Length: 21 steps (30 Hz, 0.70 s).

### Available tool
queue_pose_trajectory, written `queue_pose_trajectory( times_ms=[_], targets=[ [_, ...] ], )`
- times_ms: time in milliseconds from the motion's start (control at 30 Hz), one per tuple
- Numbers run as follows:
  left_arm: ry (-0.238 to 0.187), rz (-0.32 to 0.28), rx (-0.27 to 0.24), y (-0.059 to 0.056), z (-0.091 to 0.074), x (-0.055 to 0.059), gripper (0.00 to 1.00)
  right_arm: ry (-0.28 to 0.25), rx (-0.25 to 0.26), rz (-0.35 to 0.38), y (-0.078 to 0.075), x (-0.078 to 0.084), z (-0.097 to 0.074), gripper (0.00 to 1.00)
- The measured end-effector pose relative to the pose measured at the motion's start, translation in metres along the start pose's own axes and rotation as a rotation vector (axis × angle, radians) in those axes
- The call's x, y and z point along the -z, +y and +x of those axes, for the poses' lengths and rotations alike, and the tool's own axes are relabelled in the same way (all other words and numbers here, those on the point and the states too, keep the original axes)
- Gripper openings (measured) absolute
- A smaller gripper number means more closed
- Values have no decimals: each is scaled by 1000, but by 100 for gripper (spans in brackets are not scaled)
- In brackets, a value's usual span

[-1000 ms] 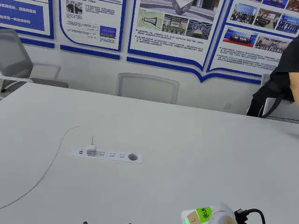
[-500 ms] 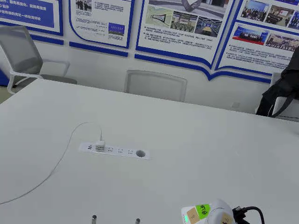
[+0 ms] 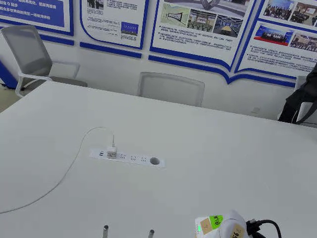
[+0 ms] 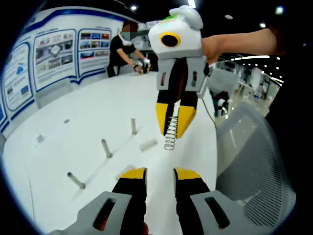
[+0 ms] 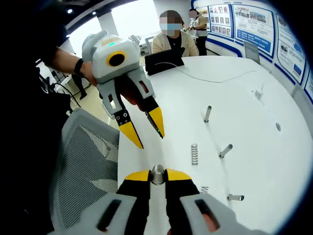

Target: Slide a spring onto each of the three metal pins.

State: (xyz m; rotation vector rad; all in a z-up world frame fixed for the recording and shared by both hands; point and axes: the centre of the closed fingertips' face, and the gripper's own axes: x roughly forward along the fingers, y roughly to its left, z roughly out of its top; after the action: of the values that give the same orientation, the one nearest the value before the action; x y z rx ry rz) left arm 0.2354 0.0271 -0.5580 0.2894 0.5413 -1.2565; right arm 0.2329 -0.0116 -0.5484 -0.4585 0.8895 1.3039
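At the left of the white desk [image 3: 237, 148] a thin cable [image 3: 65, 173] curls to a charger [image 3: 112, 152] plugged into the power strip [image 3: 133, 159] sunk in the top. Nearer me, the tops of two metal pins [image 3: 105, 229] poke into the head view. Right of them shows the white body of a gripper [image 3: 223, 228]; from there I cannot tell which of mine it is.

My left gripper [image 4: 160, 175] has its fingers [image 4: 133, 174] parted a fair way, with nothing between them. Beyond them, on the far side, all three metal pins stand upright in a row, each apart from the next. A loose spring [image 4: 149, 145] lies flat on the desk on my side of the row, near the pins but touching none.

To the right, my right gripper [image 4: 171, 122] faces the left one. Its fingers are pinched on the top end of the held spring [image 4: 169, 137], which hangs upright below the tips, in the air above the desk and apart from the pins. A grey mesh chair back [image 4: 254, 161] stands at the near edge.
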Motion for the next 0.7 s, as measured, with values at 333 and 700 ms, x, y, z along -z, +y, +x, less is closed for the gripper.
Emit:
queue_pose_trajectory(
  times_ms=[333,700],
  targets=[
    [-5,-79,-96,26,-13,18,26,17,20,6,-15,1,5,12],
    [-4,-146,-193,49,-29,35,36,39,59,31,-36,-2,11,12]
  ],
)
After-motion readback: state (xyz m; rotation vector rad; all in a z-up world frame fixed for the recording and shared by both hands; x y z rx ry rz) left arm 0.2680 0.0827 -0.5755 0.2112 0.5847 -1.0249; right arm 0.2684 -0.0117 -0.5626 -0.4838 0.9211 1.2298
